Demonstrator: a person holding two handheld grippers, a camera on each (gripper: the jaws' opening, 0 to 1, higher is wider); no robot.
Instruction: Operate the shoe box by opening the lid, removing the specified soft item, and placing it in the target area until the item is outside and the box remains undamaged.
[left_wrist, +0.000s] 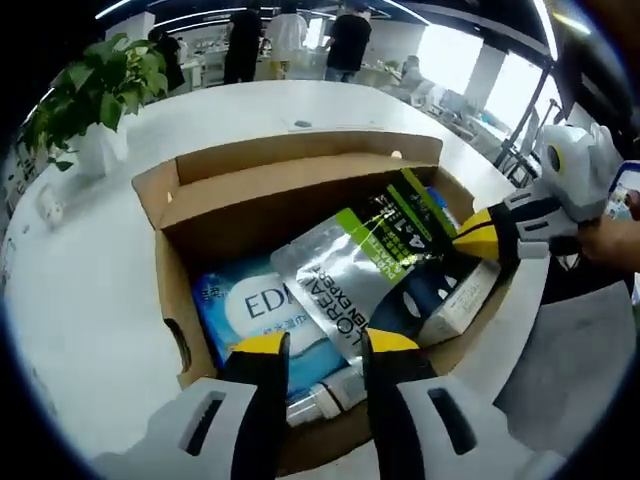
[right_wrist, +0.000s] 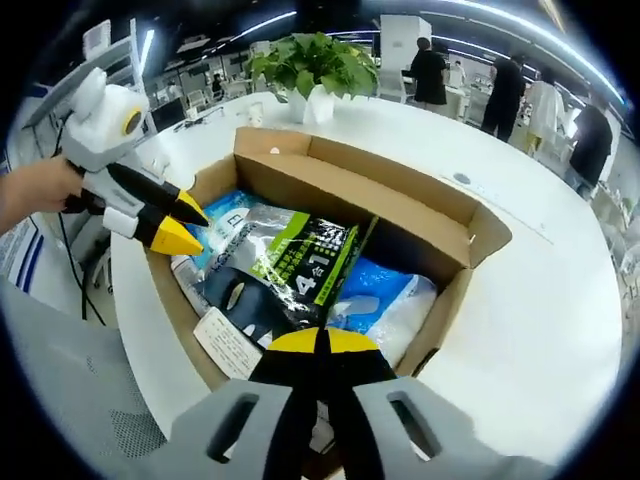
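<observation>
An open cardboard shoe box (left_wrist: 290, 165) (right_wrist: 400, 205) stands on a white table with its lid flap raised. A silver and green pouch (left_wrist: 350, 270) (right_wrist: 300, 260) lies slanted on top of the contents. Under it are a blue soft pack (left_wrist: 250, 310) (right_wrist: 385, 290), a dark pack (left_wrist: 420, 290) (right_wrist: 245, 295) and a small white carton (left_wrist: 462, 298) (right_wrist: 225, 345). My left gripper (left_wrist: 325, 345) (right_wrist: 180, 223) hangs open over the box's near wall, above the blue pack. My right gripper (right_wrist: 320, 342) (left_wrist: 478, 235) is shut on the pouch's green end.
A leafy plant in a white pot (left_wrist: 95, 110) (right_wrist: 315, 70) stands on the round white table (left_wrist: 90, 300) (right_wrist: 540, 300) beyond the box. Several people stand far behind. A hand (left_wrist: 610, 240) (right_wrist: 40, 190) holds each gripper. Grey floor lies past the table edge.
</observation>
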